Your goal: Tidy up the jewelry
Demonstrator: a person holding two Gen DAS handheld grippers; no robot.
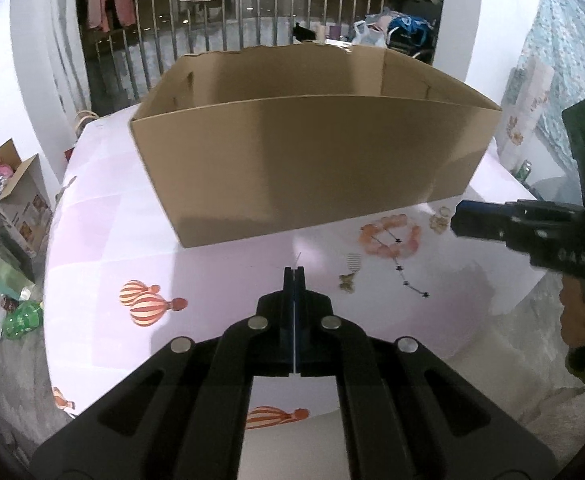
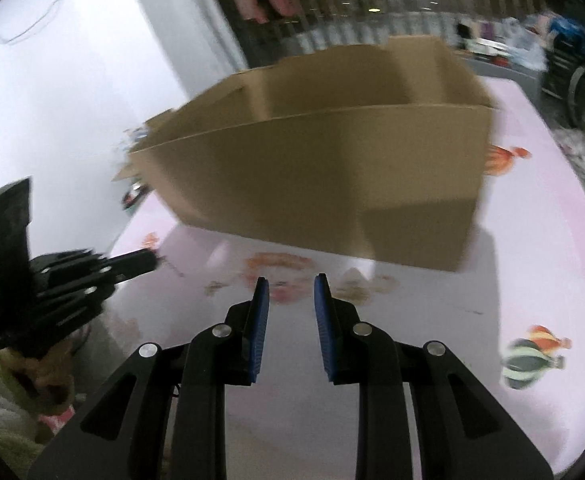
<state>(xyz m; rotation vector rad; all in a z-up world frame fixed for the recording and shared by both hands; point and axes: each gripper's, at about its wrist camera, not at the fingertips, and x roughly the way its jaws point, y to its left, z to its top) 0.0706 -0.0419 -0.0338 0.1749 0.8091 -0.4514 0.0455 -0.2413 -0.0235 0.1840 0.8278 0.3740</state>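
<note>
My left gripper [image 1: 293,271] is shut just in front of the open cardboard box [image 1: 304,152], and a thin pale strand [image 1: 298,258] sticks out past its tips. On the pink cloth to its right lie a pink bead bracelet [image 1: 388,236], a dark star chain [image 1: 408,278], a striped pendant [image 1: 354,261], a small gold piece [image 1: 346,283] and gold earrings [image 1: 438,220]. My right gripper [image 2: 291,285] hovers over the blurred bracelet [image 2: 278,266], open with nothing between its blue pads [image 2: 261,308]. It enters the left wrist view from the right [image 1: 458,220]. The left gripper [image 2: 154,260] shows in the right wrist view with the strand [image 2: 172,270] trailing from it.
The table [image 1: 220,272] wears a pink cloth printed with balloons; its edge curves round at left and right. Open boxes and clutter [image 1: 12,200] sit on the floor at left. A metal railing [image 1: 252,12] stands behind the box. A hand [image 1: 580,320] grips the right tool.
</note>
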